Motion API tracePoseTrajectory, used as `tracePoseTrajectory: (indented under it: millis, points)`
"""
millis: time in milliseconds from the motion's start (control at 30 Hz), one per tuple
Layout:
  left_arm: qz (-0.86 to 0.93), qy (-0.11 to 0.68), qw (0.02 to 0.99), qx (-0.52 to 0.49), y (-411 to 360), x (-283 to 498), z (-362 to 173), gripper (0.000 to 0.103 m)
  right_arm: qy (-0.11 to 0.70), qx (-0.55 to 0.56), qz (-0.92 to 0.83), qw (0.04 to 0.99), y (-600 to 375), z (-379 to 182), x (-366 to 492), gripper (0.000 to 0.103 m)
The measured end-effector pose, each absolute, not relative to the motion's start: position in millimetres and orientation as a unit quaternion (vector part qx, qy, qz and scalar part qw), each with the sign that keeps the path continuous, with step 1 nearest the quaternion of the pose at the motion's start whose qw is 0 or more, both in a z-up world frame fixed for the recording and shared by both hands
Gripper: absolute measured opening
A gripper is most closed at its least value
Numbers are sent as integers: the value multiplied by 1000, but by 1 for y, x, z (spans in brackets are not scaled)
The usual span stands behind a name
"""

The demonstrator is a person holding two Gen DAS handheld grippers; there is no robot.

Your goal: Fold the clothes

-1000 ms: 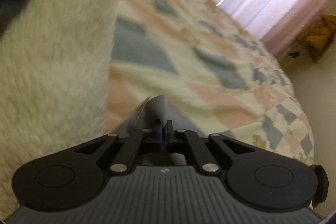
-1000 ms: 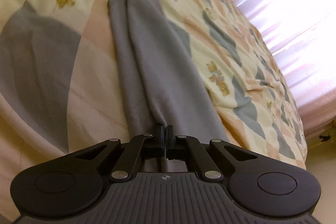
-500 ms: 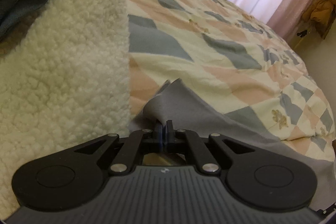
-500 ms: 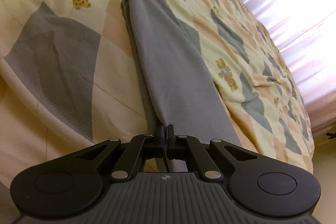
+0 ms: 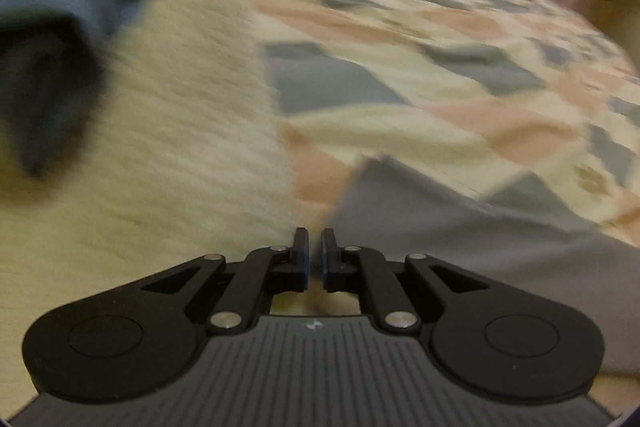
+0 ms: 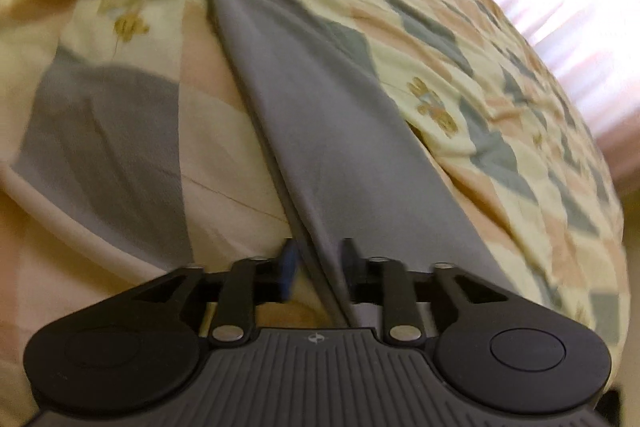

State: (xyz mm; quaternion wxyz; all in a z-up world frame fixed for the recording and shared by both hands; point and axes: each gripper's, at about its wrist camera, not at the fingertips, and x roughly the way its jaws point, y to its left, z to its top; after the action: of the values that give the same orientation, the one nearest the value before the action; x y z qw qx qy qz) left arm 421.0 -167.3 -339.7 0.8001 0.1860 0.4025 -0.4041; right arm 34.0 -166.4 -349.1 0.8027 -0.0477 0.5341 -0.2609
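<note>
The grey garment (image 6: 320, 131) lies in a long strip on the bed (image 6: 460, 75). The right tool (image 6: 318, 269) is opening, cloth between its fingers unpinched; the left tool (image 5: 315, 255) stands slightly parted, empty. Lift straight off so the fold stays flat.

Each gripper, left gripper (image 5: 314, 253) and right gripper (image 6: 318, 269), is matte black with round side lobes. Silver screws stud the linkages. Ribbed grey housing sits behind; blue pads line the jaws.
</note>
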Motion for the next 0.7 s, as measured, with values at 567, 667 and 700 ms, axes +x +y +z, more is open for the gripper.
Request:
tracePoseTrajectory:
  millis: [567,667,700]
  points:
    - [-713,324,531,325,-252,146,-304,12,277,430,-647,566,-235,-324,-274,36]
    - [-791,236,429,367,-239,62,-295,15,139,531,-650,525,-219,-324,-336,37]
    - [-808,201,403,380,-233,37,-294,16,96,555,-644,518,-215,-326,-352,38]
